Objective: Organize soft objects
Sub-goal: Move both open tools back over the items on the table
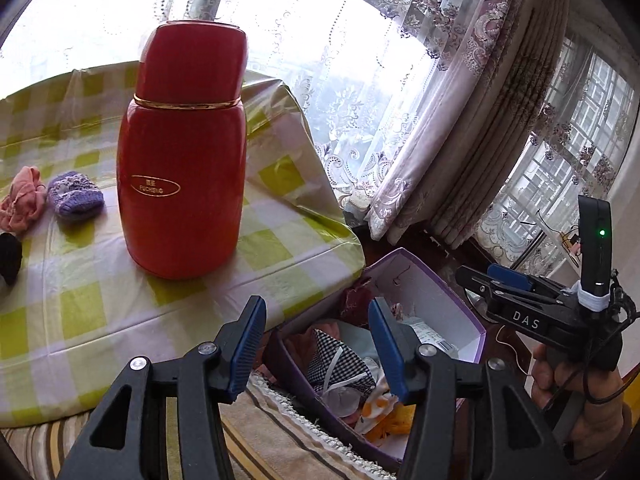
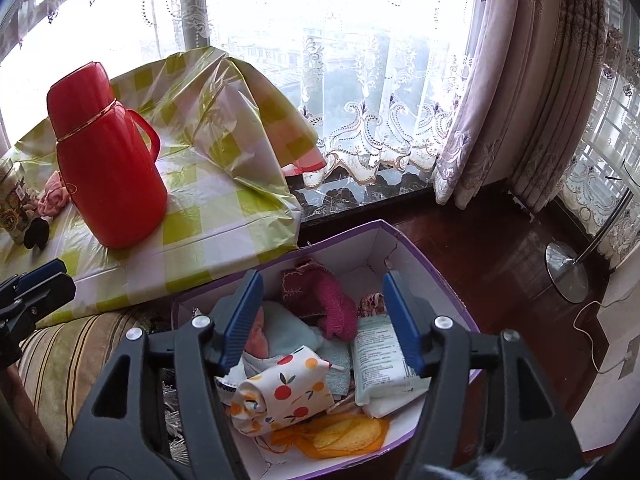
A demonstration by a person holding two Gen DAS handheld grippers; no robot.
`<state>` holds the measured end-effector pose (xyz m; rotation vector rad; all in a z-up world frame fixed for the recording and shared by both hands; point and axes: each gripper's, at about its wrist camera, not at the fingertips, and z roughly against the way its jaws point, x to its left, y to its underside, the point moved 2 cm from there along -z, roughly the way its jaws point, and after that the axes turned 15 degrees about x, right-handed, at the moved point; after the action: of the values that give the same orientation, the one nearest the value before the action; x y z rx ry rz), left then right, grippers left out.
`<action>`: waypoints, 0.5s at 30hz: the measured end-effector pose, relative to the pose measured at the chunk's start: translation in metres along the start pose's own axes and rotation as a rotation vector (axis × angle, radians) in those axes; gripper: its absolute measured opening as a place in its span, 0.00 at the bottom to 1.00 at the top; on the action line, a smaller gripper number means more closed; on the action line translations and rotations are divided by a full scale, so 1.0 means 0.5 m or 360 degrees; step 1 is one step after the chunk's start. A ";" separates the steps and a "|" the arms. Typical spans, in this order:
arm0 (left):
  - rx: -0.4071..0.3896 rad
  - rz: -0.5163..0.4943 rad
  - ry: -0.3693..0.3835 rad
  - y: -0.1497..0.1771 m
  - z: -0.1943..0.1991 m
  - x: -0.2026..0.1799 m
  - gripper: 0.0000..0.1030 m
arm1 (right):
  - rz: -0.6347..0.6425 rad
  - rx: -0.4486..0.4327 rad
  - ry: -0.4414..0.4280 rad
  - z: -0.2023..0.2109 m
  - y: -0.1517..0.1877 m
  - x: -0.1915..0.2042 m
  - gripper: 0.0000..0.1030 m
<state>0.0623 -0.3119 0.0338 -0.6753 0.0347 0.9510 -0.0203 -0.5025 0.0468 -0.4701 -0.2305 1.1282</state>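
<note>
Now both tongs hang over the purple box, and nothing is in either one.

Far to the left, on the table with the green checked cloth, lie the soft things not yet put away. A pink cloth is bunched up there, and a small purple knit pouch sits just beside it. A dark soft thing peeks in at the edge of the left view; what it is I cannot tell. To their right stands the tall red flask, and it is hard, so it stays.

Next comes the left gripper. Its blue pads are spread apart, with only air between them. It points down at the box's near corner.

Then comes the box itself, past the table edge and lower down. Inside are a dark red fuzzy piece, a white cloth with little fruits, a pale packet and a yellow net thing.

Last is the right gripper, right over the box, pads spread wide too.

I think the next good step is to go back for the pink cloth or the pouch. Go around the flask, not past its side, so it does not tip. Come down from above, pinch the middle of the cloth, lift it clear, and let go only over the box.
</note>
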 end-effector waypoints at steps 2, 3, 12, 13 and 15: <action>-0.0014 0.0022 -0.0027 -0.004 0.010 0.019 0.53 | 0.0053 0.0002 -0.0023 0.003 0.001 0.027 0.65; -0.0022 0.0035 -0.0042 -0.004 0.016 0.030 0.53 | 0.0076 0.0003 -0.0036 0.004 0.002 0.042 0.65; -0.0085 0.0198 -0.0212 0.001 0.067 0.157 0.53 | 0.0313 0.0025 -0.0179 0.008 0.024 0.181 0.66; -0.0086 0.0223 -0.0230 0.002 0.072 0.171 0.53 | 0.0335 0.0028 -0.0192 0.008 0.027 0.195 0.66; -0.0079 0.0264 -0.0265 0.005 0.076 0.198 0.53 | 0.0374 0.0034 -0.0217 0.008 0.032 0.220 0.66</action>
<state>0.1097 -0.2171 0.0319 -0.6441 -0.0818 1.1685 0.0110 -0.3964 0.0363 -0.4088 -0.2867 1.3933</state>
